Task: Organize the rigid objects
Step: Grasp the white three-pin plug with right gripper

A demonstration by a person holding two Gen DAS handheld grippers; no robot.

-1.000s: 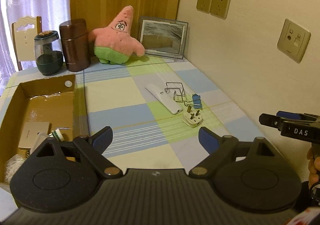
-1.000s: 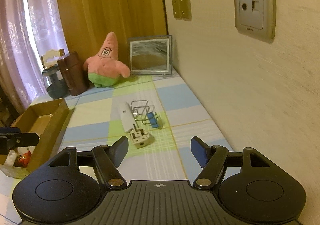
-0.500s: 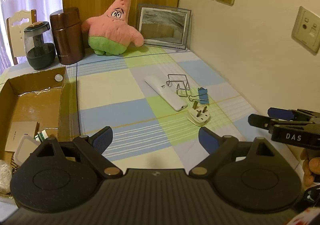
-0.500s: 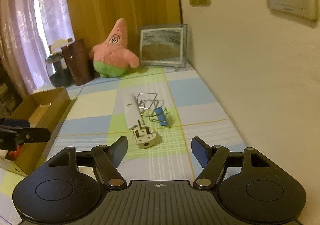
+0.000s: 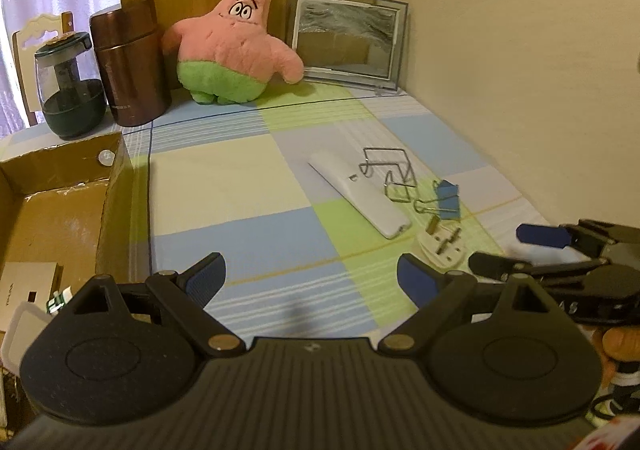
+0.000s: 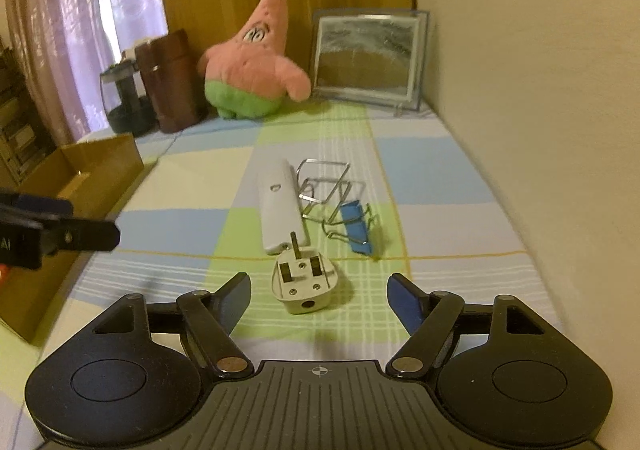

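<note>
A white plug (image 6: 304,284) lies prongs up on the checked tablecloth, just ahead of my open, empty right gripper (image 6: 319,296). Beyond it lie a white remote (image 6: 280,210), a wire stand (image 6: 326,186) and a blue binder clip (image 6: 357,225). In the left wrist view the plug (image 5: 442,246), remote (image 5: 358,194), wire stand (image 5: 388,174) and clip (image 5: 447,200) sit to the right. My left gripper (image 5: 310,278) is open and empty over the cloth. The right gripper (image 5: 516,250) shows at that view's right edge.
A cardboard box (image 5: 68,186) holding small items stands at the left. At the back are a pink star plush (image 5: 236,42), a brown canister (image 5: 128,62), a dark glass jar (image 5: 68,86) and a framed picture (image 5: 346,38). The wall (image 6: 540,90) runs along the right.
Both grippers have moved forward and lower toward the cluster of items. The right gripper has come close to the white plug. Both stay open and empty.
</note>
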